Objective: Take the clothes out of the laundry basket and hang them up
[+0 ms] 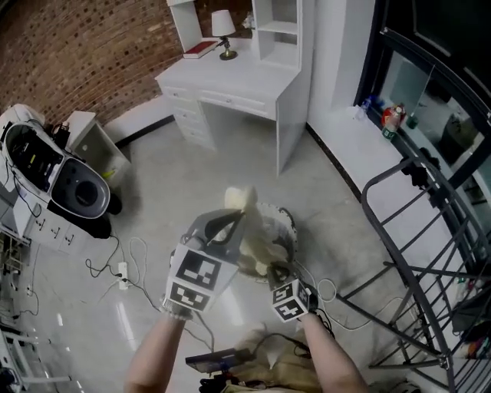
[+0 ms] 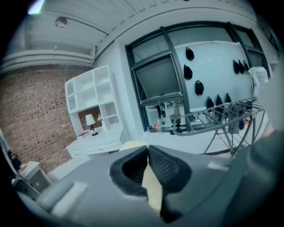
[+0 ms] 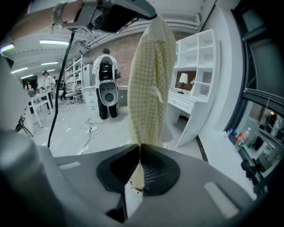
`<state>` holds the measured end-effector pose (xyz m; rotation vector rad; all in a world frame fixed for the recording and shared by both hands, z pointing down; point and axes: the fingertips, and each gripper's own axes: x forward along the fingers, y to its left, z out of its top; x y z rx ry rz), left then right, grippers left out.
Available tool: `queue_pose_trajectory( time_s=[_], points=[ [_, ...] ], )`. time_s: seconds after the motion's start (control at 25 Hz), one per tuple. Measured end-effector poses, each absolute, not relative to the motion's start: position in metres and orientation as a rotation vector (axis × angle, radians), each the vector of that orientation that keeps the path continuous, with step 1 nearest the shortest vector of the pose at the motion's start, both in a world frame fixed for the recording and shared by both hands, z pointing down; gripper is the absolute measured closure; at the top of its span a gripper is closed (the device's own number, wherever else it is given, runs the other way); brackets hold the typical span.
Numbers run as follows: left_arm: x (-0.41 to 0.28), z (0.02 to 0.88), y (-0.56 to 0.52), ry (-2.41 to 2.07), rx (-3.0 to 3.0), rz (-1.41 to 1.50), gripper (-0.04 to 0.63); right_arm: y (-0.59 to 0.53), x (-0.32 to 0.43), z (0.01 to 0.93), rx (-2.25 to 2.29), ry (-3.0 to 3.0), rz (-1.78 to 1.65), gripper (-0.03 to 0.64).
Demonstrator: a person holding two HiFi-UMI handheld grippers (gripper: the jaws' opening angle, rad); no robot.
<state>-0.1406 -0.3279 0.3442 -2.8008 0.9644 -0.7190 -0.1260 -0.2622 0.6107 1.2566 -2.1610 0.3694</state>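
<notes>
A pale yellow checked garment (image 1: 244, 201) is stretched between my two grippers above the white laundry basket (image 1: 286, 223). My left gripper (image 1: 238, 215) is shut on its upper end, and the cloth shows pinched between the jaws in the left gripper view (image 2: 149, 179). Lower and nearer me, my right gripper (image 1: 274, 270) is shut on the garment's lower part. In the right gripper view the garment (image 3: 151, 80) rises from the right gripper (image 3: 140, 148) up to the left gripper (image 3: 111, 13). A dark metal drying rack (image 1: 418, 253) stands to the right, also ahead of the left gripper (image 2: 147, 150).
A white desk with a lamp (image 1: 230, 77) stands at the back. A black and white machine (image 1: 69, 184) sits at the left, with cables (image 1: 123, 269) across the grey floor. Bottles (image 1: 393, 119) stand on the window sill. More cloth (image 1: 268, 361) lies near my feet.
</notes>
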Motion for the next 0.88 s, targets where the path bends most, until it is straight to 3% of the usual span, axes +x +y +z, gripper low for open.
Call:
queue_pose_trajectory(
  time_s=[0.32, 0.88],
  points=[
    [-0.136, 0.356, -0.334, 0.763, -2.842, -0.668, 0.592, -0.206, -0.021, 0.560, 1.740, -1.918, 0.459, 0.606],
    [0.023, 0.331, -0.225, 0.141, -2.825, -0.434, 0.591, -0.011, 0.125, 0.395, 2.278, -1.338, 0.297, 0.606]
  ],
)
